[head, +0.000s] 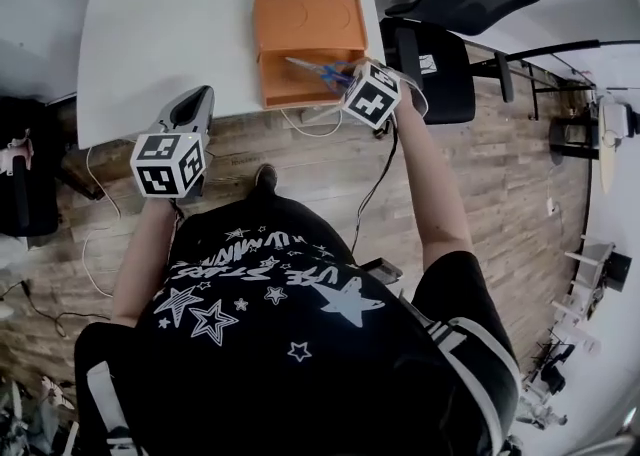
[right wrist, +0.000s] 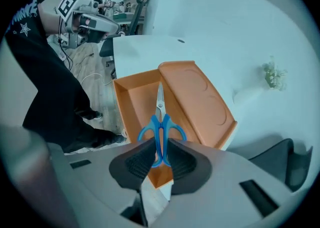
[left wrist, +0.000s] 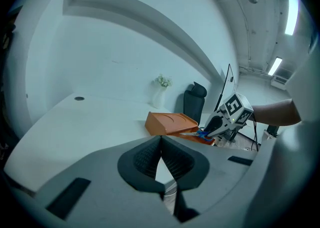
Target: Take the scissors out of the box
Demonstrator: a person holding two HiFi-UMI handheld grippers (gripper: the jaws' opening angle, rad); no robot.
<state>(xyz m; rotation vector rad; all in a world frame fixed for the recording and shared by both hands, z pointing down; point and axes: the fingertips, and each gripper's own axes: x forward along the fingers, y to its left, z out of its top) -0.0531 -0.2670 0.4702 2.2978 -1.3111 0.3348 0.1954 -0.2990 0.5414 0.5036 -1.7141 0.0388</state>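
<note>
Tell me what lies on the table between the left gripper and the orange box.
Nothing: only bare white tabletop separates the left gripper from the open orange box, as the left gripper view shows.

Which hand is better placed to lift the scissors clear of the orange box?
Right. The right tongs grip the scissors over the open box; the left tongs are shut, empty and off to the side.
</note>
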